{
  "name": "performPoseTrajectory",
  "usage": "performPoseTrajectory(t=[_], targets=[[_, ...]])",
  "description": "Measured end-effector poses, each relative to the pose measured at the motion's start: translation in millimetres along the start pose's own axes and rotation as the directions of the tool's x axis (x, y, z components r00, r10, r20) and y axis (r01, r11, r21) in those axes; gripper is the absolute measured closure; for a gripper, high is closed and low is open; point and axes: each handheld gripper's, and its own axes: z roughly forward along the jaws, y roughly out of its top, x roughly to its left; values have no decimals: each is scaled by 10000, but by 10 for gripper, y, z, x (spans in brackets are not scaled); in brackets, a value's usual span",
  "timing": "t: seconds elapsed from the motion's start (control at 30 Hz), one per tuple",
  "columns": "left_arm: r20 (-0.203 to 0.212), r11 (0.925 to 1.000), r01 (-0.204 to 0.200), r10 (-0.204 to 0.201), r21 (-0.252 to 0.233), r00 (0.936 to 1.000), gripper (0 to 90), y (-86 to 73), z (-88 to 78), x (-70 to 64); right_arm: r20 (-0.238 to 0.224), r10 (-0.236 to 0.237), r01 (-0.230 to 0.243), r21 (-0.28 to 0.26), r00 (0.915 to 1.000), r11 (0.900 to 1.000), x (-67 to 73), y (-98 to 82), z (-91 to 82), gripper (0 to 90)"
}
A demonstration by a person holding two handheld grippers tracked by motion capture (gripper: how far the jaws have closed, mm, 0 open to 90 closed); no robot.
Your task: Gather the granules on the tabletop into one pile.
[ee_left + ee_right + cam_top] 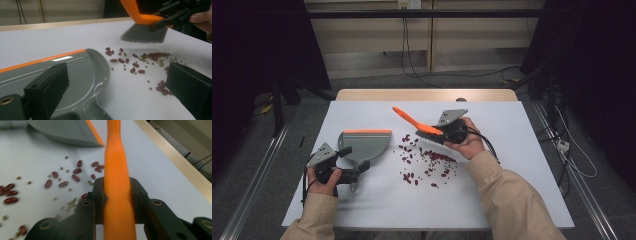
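The white table (377,200) carries a grey dustpan (364,142) with an orange lip near its left edge. The left gripper (354,165) grips the dustpan's handle. Toward the middle, the right gripper (432,134) has its fingers clamped on an orange brush (414,121), bristles just above the scattered red beans (432,160).
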Motion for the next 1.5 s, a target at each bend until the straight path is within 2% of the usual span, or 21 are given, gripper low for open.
performPoseTrajectory(t=[0.23, 0.37, 0.5, 0.57, 0.73, 0.83, 1.07, 1.5], targets=[[13, 10000, 52, -52, -42, 10000, 45, 0, -12, 16, 378, 181, -180, -18, 9991, 9998, -136, 85, 358, 715], [-10, 9999, 96, -96, -53, 10000, 45, 0, -18, 21, 471, -28, 27, 7, 9989, 10000, -169, 149, 521, 715], [-48, 9999, 106, -107, -52, 9999, 45, -1, -23, 24, 240, -271, 268, 130, 9993, 9996, -159, 163, 650, 715], [-60, 9999, 128, -128, -51, 9999, 44, -3, -26, 27, -117, -380, 381, 37, 9992, 9993, -120, 153, 691, 714], [-92, 9999, 101, -101, -2, 9999, 45, -8, -26, 25, -557, -1029, 1051, 380, 9931, 9937, -5, 167, 660, 709], [-101, 10000, 79, -79, 20, 9999, 45, -12, -19, 29, -908, -1170, 1203, 316, 9890, 9922, 51, 147, 610, 708], [-140, 10000, 58, -57, 52, 9999, 45, -14, -8, 23, -1399, -1613, 1664, 254, 9769, 9857, 193, 81, 473, 706], [-210, 10000, 51, -50, 28, 9998, 45, -10, -23, 17, -1842, -1689, 1774, 305, 9683, 9837, 392, 2, 258, 705]])
